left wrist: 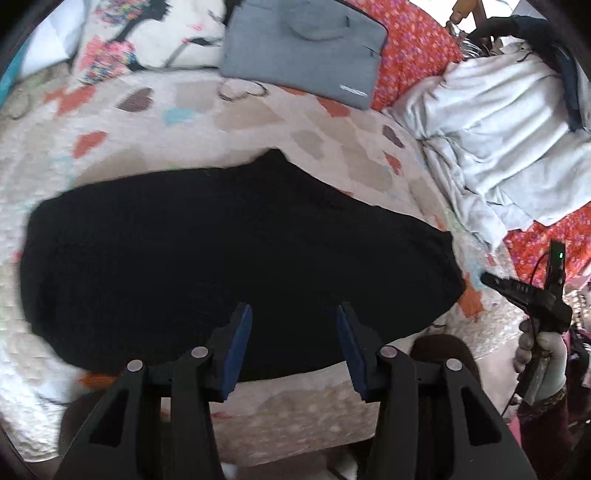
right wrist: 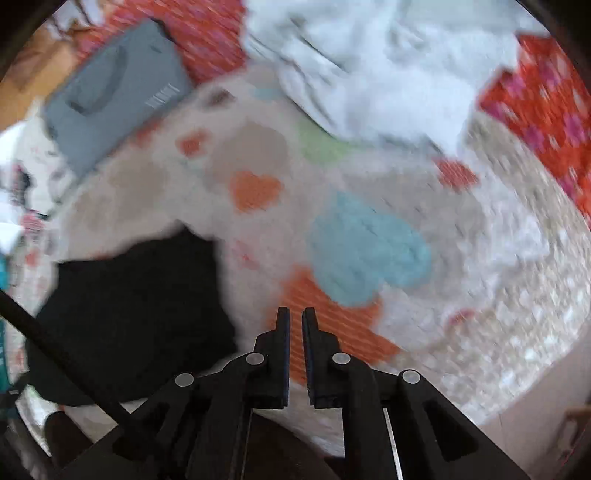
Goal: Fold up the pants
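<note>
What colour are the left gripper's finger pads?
Dark blue pads on black fingers; clearest in the left wrist view.

left tongs (left wrist: 294,334): fingers spread wide, nothing held | right tongs (right wrist: 296,321): fingers nearly together, nothing held

Black pants (left wrist: 229,258): matt cloth, faintly knit-textured, light-absorbing
Bed cover (left wrist: 258,122): pale quilted cloth, pebbled and rough, printed with heart patches
Grey laptop sleeve (left wrist: 303,51): smooth woven fabric, matt, with small pale label
Light grey garment (left wrist: 509,140): soft crumpled cloth, matt
Red floral sheet (left wrist: 413,48): thin printed cloth
Pillow (left wrist: 147,33): white printed cloth
Left hand-held gripper (left wrist: 294,332): matt black plastic, dull silver metal rivets, blue rubbery-looking pads (left wrist: 240,343)
Right hand-held gripper (right wrist: 296,325): same matt black plastic with metal rivets, slight sheen on edges
</note>
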Action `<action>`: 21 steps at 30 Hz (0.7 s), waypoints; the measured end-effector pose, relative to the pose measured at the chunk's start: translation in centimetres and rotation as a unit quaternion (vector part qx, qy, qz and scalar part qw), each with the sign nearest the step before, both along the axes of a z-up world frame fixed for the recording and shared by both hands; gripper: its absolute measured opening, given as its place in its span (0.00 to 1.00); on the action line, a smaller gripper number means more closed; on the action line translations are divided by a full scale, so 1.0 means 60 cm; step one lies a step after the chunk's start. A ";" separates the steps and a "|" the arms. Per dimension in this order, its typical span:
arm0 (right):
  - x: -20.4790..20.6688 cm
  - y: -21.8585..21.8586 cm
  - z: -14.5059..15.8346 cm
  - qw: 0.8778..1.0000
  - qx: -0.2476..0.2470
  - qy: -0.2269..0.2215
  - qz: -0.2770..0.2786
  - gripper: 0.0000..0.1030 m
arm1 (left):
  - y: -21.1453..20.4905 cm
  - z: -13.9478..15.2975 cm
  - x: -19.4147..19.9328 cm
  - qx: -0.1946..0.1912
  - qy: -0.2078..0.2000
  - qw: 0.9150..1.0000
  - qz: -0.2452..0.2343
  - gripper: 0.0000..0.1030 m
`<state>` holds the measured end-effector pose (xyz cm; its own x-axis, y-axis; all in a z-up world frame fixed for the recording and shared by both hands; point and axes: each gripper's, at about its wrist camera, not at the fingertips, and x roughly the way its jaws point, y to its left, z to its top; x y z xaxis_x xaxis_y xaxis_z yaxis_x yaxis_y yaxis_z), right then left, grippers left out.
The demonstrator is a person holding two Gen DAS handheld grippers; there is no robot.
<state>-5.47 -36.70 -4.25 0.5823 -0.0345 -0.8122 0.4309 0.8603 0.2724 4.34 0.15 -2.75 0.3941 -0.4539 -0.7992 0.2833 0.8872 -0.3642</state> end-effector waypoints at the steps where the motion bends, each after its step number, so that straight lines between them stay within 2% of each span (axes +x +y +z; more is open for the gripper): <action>1: 0.017 0.012 0.006 0.999 0.024 -0.017 0.024 0.10 | -0.013 -0.009 0.004 -0.005 0.004 1.000 -0.004 0.45; 5: 0.096 0.043 -0.013 0.988 0.119 -0.043 0.088 0.13 | -0.064 -0.063 0.012 0.014 0.021 1.000 -0.018 0.45; 6: 0.118 0.045 -0.031 0.984 0.145 -0.038 0.094 0.18 | -0.076 -0.082 0.011 0.030 0.031 0.999 -0.021 0.45; 8: 0.144 0.038 -0.074 0.985 0.157 -0.002 0.068 0.21 | -0.085 -0.089 -0.002 0.048 0.007 0.999 -0.025 0.46; 10: 0.149 0.026 -0.098 0.987 0.150 0.008 0.049 0.00 | -0.091 -0.086 -0.015 0.061 -0.007 0.997 -0.045 0.50; 11: 0.141 0.018 -0.100 0.986 0.160 0.002 0.045 0.00 | -0.090 -0.086 -0.020 0.062 -0.013 0.997 -0.050 0.51; 13: 0.132 0.023 -0.084 0.991 0.131 0.014 0.036 0.00 | -0.083 -0.090 -0.026 0.054 -0.027 0.997 -0.053 0.51; 14: 0.131 0.036 -0.062 0.995 0.090 0.021 0.041 0.00 | -0.080 -0.092 -0.030 0.048 -0.035 0.997 -0.052 0.52; 15: 0.132 0.059 -0.032 0.997 0.042 0.018 0.056 0.11 | -0.078 -0.094 -0.032 0.041 -0.041 0.997 -0.052 0.55; 16: 0.141 0.074 -0.016 0.997 0.024 0.010 0.075 0.12 | -0.076 -0.096 -0.035 0.030 -0.049 0.997 -0.050 0.60; 18: 0.166 0.116 0.025 0.989 0.033 -0.008 0.145 0.12 | -0.071 -0.100 -0.044 0.011 -0.067 0.997 -0.046 0.63; 19: 0.188 0.147 0.044 0.981 0.048 -0.012 0.186 0.12 | -0.071 -0.101 -0.047 0.009 -0.077 0.996 -0.047 0.63; 21: 0.231 0.198 0.064 0.967 0.082 -0.018 0.242 0.12 | -0.076 -0.103 -0.056 0.019 -0.094 0.994 -0.057 0.63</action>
